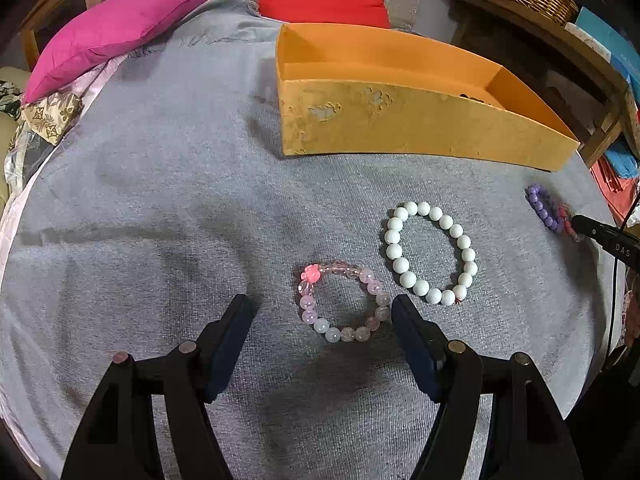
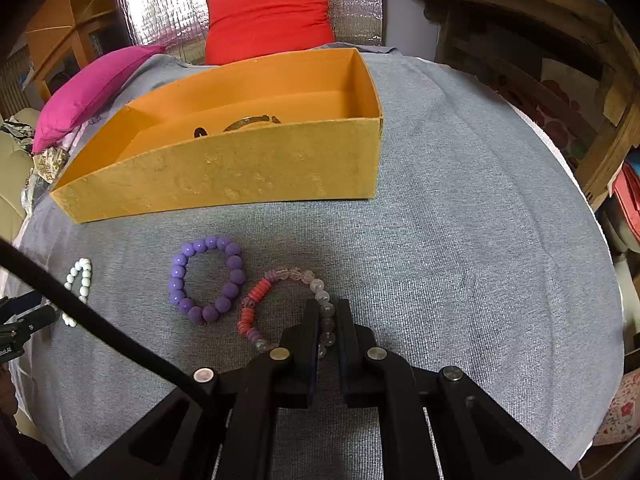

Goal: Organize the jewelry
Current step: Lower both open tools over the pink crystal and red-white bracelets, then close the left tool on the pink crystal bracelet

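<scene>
The right tongs (image 2: 327,322) are closed on the mixed bracelet (image 2: 280,308) near the table's front edge; lift it slowly towards the box (image 2: 224,176). The left tongs (image 1: 322,312) stand wide open, empty

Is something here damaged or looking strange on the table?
Yes. The orange box has a worn front wall: the surface is scuffed and peeled in patches, plainly seen in the left wrist view. Otherwise nothing looks spilled; the white bracelet and the purple bracelet lie flat on the grey cloth.

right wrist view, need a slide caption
Right tongs closed on the red-and-clear beaded bracelet, beside a purple beaded bracelet before the orange cardboard box.
</scene>
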### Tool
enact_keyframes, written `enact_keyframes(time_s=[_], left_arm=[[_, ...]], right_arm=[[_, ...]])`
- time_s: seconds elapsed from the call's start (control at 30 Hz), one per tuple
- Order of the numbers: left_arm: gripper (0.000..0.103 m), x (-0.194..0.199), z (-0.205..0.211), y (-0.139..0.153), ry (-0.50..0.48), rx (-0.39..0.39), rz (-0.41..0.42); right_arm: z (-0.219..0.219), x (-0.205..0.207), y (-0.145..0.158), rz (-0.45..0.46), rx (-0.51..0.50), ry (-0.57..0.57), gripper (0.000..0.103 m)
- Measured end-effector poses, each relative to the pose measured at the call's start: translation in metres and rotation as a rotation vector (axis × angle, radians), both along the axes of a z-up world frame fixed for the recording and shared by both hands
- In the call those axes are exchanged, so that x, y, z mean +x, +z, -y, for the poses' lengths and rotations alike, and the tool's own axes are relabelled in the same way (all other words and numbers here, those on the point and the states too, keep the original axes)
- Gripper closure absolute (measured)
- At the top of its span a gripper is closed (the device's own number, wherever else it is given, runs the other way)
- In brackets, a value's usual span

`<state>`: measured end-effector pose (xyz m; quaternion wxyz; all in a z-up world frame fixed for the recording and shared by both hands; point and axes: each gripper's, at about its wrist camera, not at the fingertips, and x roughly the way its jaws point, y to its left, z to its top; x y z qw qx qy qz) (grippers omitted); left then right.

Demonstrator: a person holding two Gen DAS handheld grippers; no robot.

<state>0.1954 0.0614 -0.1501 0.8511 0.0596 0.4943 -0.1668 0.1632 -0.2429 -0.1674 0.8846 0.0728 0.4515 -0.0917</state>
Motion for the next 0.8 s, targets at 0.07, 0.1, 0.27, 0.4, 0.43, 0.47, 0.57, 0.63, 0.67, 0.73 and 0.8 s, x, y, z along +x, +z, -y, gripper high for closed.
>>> enact_keyframes(time_s=[0.07, 0.1, 0.27, 0.4, 0.43, 0.47, 0.57, 0.63, 0.67, 0.73, 0.8], left_arm=[[0.030, 0.000, 0.003, -0.003, 0.002, 0.000, 0.003], [0.030, 0.001, 0.005, -0.003, 0.002, -0.001, 0.006], [0.044, 0.001, 0.010, -0.003, -0.010, -0.018, 0.023], [0.061, 0.006, 0.013, -0.003, -0.017, -0.071, 0.012], [0.066, 0.007, 0.013, -0.003, -0.015, -0.077, 0.009], [0.068, 0.007, 0.012, -0.004, -0.014, -0.085, 0.005], [0.077, 0.010, 0.010, -0.004, -0.012, -0.109, -0.007], [0.083, 0.010, 0.010, -0.004, -0.012, -0.111, -0.005], [0.084, 0.010, 0.010, -0.004, -0.013, -0.114, -0.006], [0.086, 0.009, 0.010, -0.003, -0.011, -0.114, -0.005], [0.087, 0.008, 0.010, -0.004, -0.011, -0.115, -0.005]], right_arm=[[0.000, 0.000, 0.000, 0.000, 0.001, -0.001, 0.094], [0.000, 0.000, 0.000, 0.000, 0.000, -0.001, 0.094], [-0.001, 0.000, -0.001, -0.001, -0.002, 0.001, 0.094], [-0.001, 0.000, 0.000, -0.001, 0.000, 0.001, 0.094], [-0.001, 0.000, 0.000, -0.001, 0.001, 0.000, 0.094], [-0.001, 0.000, 0.000, -0.001, 0.001, 0.000, 0.094], [-0.001, 0.000, 0.000, -0.001, 0.002, 0.001, 0.094], [-0.001, 0.000, 0.000, -0.001, 0.004, 0.000, 0.094], [-0.001, 0.000, 0.000, -0.001, 0.004, 0.001, 0.094], [-0.001, 0.000, -0.001, -0.001, 0.002, 0.001, 0.094], [-0.001, 0.000, -0.001, -0.001, 0.003, 0.002, 0.094]])
